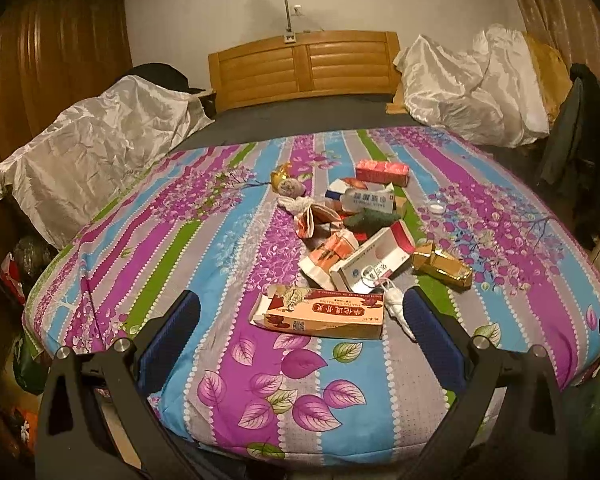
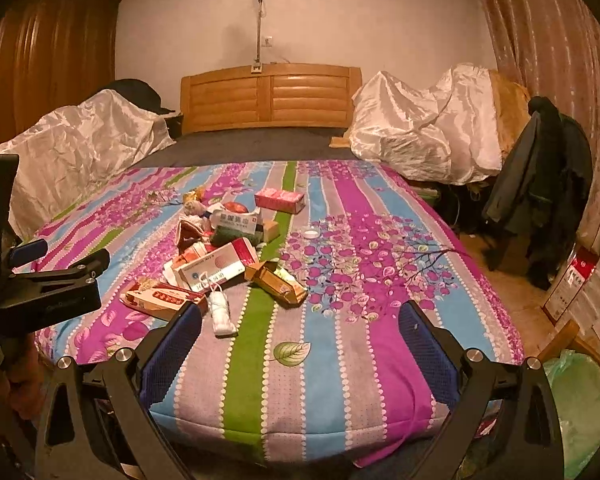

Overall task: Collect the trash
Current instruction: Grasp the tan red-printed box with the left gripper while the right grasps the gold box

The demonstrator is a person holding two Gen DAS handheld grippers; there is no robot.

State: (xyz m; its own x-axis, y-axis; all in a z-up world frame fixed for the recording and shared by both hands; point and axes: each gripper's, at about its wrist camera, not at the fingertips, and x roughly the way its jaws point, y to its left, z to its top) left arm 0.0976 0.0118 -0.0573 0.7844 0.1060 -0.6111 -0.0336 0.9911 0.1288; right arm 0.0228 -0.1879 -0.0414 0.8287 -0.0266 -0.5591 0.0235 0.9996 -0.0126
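Both grippers hang empty, jaws wide; the left gripper frames the flat orange-red cardboard box at the near edge of the striped floral bedspread; I'd come in low, pinch its narrow sides; beyond lies the trash pile, the white carton, the gold box

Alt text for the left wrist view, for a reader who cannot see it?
An open left hand-held gripper points at a flat orange carton on a striped floral bedspread. Behind the carton lies a heap of empty boxes and wrappers, with a wooden headboard beyond.
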